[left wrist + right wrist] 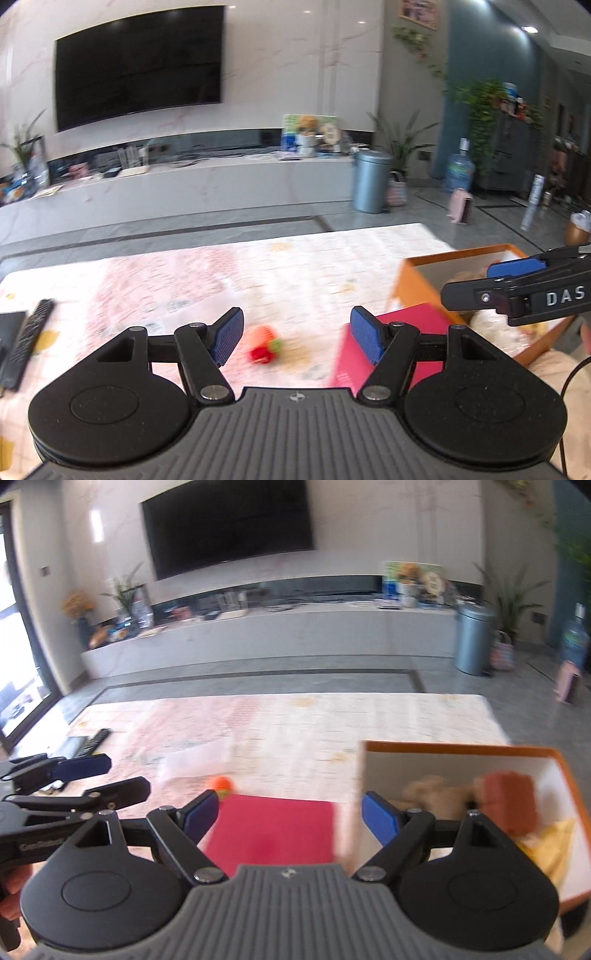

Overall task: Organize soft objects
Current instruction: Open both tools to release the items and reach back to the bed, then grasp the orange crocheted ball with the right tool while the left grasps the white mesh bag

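Inside the orange-walled cardboard box [517,755] several soft toys already lie; one small red-and-orange plush toy [264,343] remains on the patterned bench [221,273]. Left gripper [297,334] and right gripper [290,814] have wide-open, empty jaws.

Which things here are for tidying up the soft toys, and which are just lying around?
For the job:
small orange and red soft toy on the table
orange box with soft toys inside
left gripper, open
right gripper, open

Just lying about:
remote control
red flat book or lid
grey bin
television
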A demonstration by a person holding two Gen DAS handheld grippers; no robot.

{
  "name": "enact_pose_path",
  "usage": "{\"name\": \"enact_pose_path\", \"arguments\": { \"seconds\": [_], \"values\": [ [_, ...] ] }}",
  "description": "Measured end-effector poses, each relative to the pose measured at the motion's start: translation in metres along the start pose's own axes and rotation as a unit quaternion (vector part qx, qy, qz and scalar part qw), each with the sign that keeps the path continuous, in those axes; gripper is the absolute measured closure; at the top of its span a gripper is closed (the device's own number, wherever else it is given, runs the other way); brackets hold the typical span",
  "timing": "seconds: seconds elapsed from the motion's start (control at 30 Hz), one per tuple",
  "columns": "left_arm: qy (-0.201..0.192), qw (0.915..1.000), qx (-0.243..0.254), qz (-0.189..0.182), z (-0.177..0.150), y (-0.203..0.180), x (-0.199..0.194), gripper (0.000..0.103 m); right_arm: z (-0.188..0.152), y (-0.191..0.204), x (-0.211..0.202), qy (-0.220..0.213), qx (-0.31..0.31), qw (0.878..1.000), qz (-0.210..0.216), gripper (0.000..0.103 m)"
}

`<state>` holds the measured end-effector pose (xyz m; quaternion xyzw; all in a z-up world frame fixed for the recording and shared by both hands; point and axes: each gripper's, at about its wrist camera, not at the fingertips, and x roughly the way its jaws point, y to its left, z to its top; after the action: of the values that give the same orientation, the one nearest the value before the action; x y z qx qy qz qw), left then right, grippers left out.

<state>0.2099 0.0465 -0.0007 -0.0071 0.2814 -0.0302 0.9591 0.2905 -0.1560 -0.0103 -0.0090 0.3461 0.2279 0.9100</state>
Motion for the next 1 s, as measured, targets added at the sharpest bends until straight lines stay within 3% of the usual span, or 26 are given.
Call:
{"name": "enact_pose_path", "arguments": {
  "seconds": [0.17, 0.43, 0.57, 0.77, 1.0],
  "values": [
    [0.003, 0.9992, -0.012, 0.038, -0.009, 0.037, -0.002, 0.029, 0.005, 0.039, 0.030, 0.016, -0.020, 0.999, 0.024, 0.019],
    [0.023, 0.9975, -0.019, 0.064, -0.023, 0.085, 0.013, 0.054, 0.008, 0.085, 0.088, 0.066, -0.048, 0.996, 0.043, 0.019],
    [0.036, 0.9965, -0.018, 0.074, -0.032, 0.105, 0.026, 0.055, 0.013, 0.099, 0.119, 0.089, -0.068, 0.993, 0.040, 0.019],
    [0.070, 0.9964, 0.010, 0.047, -0.041, 0.127, 0.052, 0.055, 0.023, 0.115, 0.169, 0.130, -0.109, 0.985, 0.037, 0.028],
    [0.080, 0.9962, 0.027, 0.019, -0.043, 0.146, 0.087, 0.055, 0.031, 0.104, 0.235, 0.213, -0.080, 0.974, -0.005, 0.034]
  ]
}}
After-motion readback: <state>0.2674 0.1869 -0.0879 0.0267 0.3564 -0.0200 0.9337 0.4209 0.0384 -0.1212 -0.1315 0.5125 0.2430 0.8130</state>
